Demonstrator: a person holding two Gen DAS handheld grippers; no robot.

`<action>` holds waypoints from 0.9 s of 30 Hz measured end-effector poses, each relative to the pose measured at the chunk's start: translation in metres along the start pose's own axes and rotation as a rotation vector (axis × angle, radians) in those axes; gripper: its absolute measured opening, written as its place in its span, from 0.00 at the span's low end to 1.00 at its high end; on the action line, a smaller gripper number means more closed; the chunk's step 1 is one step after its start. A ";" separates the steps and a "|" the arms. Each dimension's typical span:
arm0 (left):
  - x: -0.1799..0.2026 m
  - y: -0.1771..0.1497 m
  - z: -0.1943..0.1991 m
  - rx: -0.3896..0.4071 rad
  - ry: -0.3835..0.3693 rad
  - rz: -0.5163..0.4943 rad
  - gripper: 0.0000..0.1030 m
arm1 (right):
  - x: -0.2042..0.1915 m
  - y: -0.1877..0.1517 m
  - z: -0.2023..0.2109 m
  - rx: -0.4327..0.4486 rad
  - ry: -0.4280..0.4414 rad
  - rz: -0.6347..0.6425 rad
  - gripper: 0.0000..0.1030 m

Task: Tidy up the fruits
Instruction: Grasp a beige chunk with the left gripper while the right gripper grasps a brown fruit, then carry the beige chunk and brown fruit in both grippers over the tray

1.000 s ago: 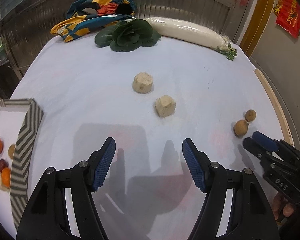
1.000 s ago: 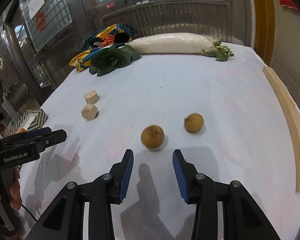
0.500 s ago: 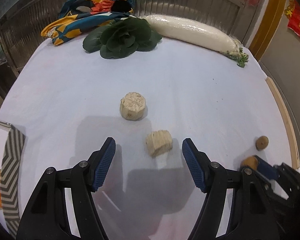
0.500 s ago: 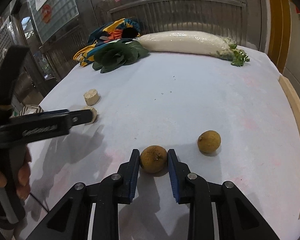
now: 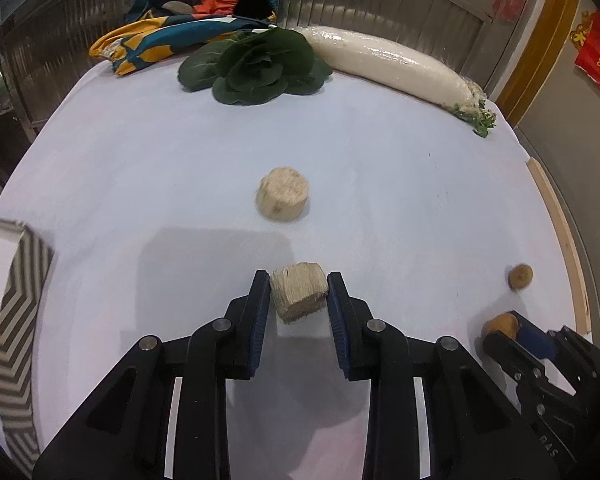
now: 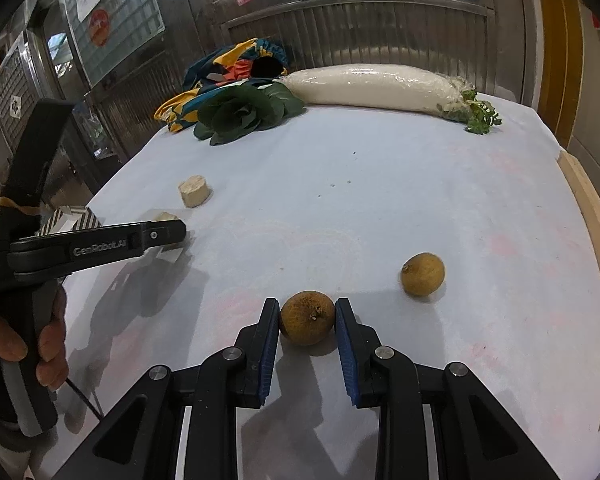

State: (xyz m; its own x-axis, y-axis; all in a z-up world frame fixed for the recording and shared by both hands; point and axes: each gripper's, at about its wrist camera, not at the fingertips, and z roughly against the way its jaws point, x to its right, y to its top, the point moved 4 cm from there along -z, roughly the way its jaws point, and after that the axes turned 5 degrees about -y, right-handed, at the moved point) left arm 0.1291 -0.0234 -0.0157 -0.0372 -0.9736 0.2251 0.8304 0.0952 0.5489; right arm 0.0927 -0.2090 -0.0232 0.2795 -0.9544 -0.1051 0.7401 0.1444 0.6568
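My left claw [image 5: 299, 294] has just closed on a pale fibrous cut chunk [image 5: 299, 297] on the white cloth-covered surface [image 5: 380, 184], while my right claw [image 6: 307, 320] has clenched onto a round brown fruit [image 6: 307, 317] resting there.

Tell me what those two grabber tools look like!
Both are black plastic claws. The left gripper and the right gripper each have two angular arms with round silver bolts and ribbed blue pads on the fingers. From the side, the left one carries white "GenRobot.AI" lettering, a grey-edged handle and a thin black cable.
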 end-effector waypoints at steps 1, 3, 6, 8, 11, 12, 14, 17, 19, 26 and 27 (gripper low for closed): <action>-0.001 -0.004 0.004 0.001 0.003 -0.003 0.27 | -0.008 -0.002 0.003 0.000 0.000 0.014 0.26; -0.003 -0.014 0.011 0.002 0.011 -0.011 0.27 | -0.011 -0.003 0.004 0.001 0.003 0.018 0.26; -0.007 -0.027 0.022 0.005 0.016 -0.019 0.27 | -0.025 -0.008 0.010 0.007 0.008 0.033 0.26; -0.009 -0.036 0.030 0.014 0.027 -0.028 0.27 | -0.035 -0.013 0.014 0.009 0.009 0.040 0.26; -0.009 -0.048 0.042 0.028 0.040 -0.054 0.27 | -0.048 -0.021 0.021 0.014 0.009 0.049 0.26; -0.009 -0.051 0.046 0.034 0.042 -0.059 0.27 | -0.052 -0.023 0.024 0.017 0.008 0.049 0.26; -0.010 -0.057 0.055 0.049 0.048 -0.069 0.27 | -0.060 -0.028 0.029 0.020 0.013 0.044 0.26; -0.014 -0.066 0.069 0.072 0.059 -0.077 0.27 | -0.072 -0.034 0.035 0.029 0.018 0.041 0.26; -0.018 -0.071 0.075 0.082 0.062 -0.079 0.27 | -0.082 -0.038 0.039 0.035 0.027 0.040 0.26; -0.033 -0.085 0.094 0.109 0.081 -0.071 0.27 | -0.111 -0.043 0.049 0.060 0.054 0.044 0.26; -0.036 -0.087 0.097 0.112 0.084 -0.069 0.27 | -0.115 -0.043 0.049 0.059 0.058 0.048 0.26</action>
State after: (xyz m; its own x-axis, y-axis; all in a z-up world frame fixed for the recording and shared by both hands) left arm 0.0044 0.0232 0.0064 -0.0415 -0.9921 0.1187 0.7603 0.0457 0.6480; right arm -0.0014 -0.1179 -0.0023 0.3497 -0.9299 -0.1143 0.6882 0.1722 0.7048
